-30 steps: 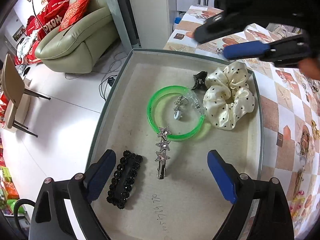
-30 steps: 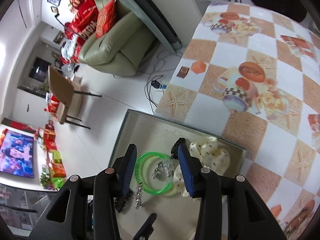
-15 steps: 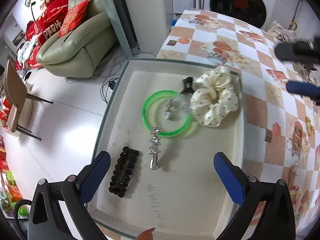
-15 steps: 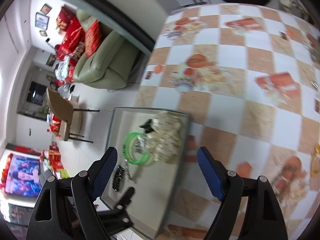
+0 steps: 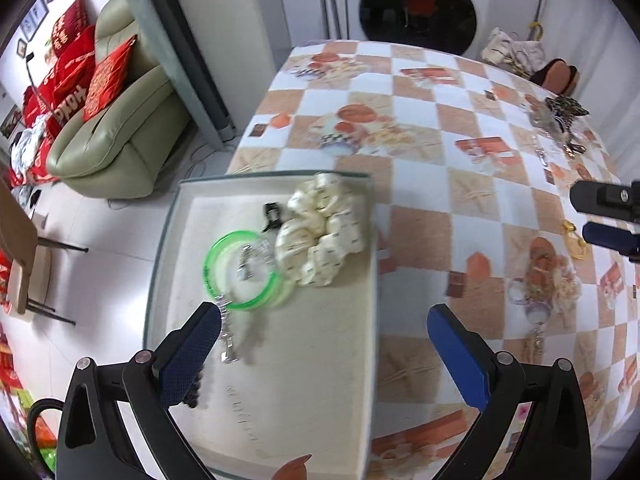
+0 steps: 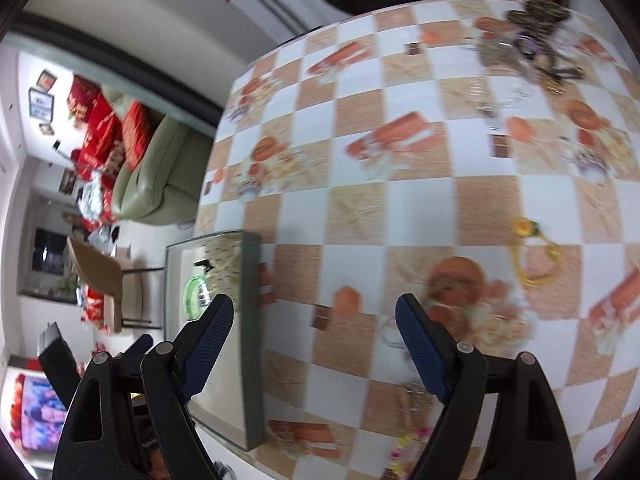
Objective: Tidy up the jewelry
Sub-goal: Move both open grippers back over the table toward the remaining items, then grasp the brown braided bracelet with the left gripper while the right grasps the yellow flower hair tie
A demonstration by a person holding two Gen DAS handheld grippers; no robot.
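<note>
A grey tray (image 5: 372,264) at the table's left edge holds a green bangle (image 5: 212,280), a cream dotted scrunchie (image 5: 324,240), a small black claw clip (image 5: 272,214) and a silver star hair clip (image 5: 226,332). A black beaded barrette (image 5: 192,394) is mostly hidden behind my left finger. My left gripper (image 5: 323,312) hangs open above the tray's right side with nothing between its fingers. My right gripper (image 6: 314,300) is open and empty over the checked tablecloth, right of the tray (image 6: 250,320). A yellow chain (image 6: 536,256) lies ahead of it to the right.
More jewelry lies on the tablecloth: a tangled pile (image 6: 532,40) at the far right, a pendant (image 5: 536,316) near the front and coloured beads (image 6: 404,452) at the near edge. Beyond the table's left edge are floor, a sofa (image 5: 116,136) and a chair (image 5: 24,248).
My right gripper swung from above the tray out to the right over the tablecloth and its jaws widened. My left gripper rose and shifted right, so the tray sits further left in view.
</note>
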